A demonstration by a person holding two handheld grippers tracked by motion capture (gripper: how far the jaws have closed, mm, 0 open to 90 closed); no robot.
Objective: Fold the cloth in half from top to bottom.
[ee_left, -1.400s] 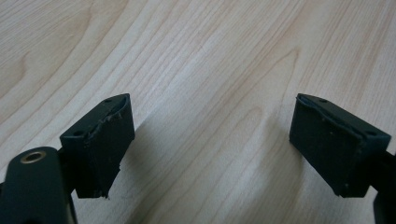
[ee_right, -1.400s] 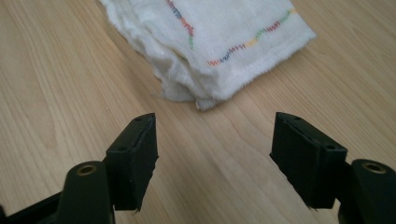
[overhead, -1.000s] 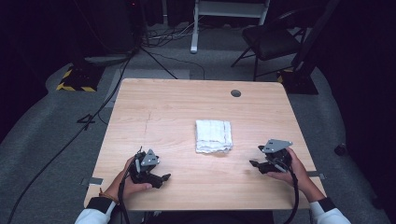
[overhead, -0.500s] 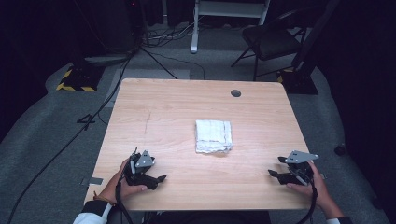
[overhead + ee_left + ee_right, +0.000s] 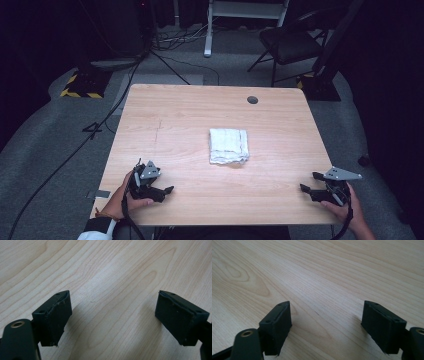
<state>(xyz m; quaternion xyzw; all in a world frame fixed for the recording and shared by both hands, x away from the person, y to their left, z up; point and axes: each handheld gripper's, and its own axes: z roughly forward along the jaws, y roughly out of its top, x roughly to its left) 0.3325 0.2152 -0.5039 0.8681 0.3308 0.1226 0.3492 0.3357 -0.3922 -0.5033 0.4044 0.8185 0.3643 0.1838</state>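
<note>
A folded white cloth (image 5: 229,146) lies flat near the middle of the wooden table (image 5: 200,115). My left gripper (image 5: 167,191) rests low over the table's front left part, jaws open and pointing right, with bare wood between them (image 5: 112,315). My right gripper (image 5: 309,182) sits at the front right corner, pointing left, well to the right of the cloth. Its jaws have just been opening and stand wide apart over bare wood (image 5: 325,320), with nothing between them.
A small dark round hole (image 5: 252,100) marks the table's far right part. Beyond the table stand a chair (image 5: 290,45), a white frame (image 5: 207,30) and cables on the grey floor. A yellow-black striped block (image 5: 82,86) lies at the far left.
My right gripper has moved away from the cloth, to the right and toward the front edge, down to the table's corner. The left gripper and the cloth have stayed put.
</note>
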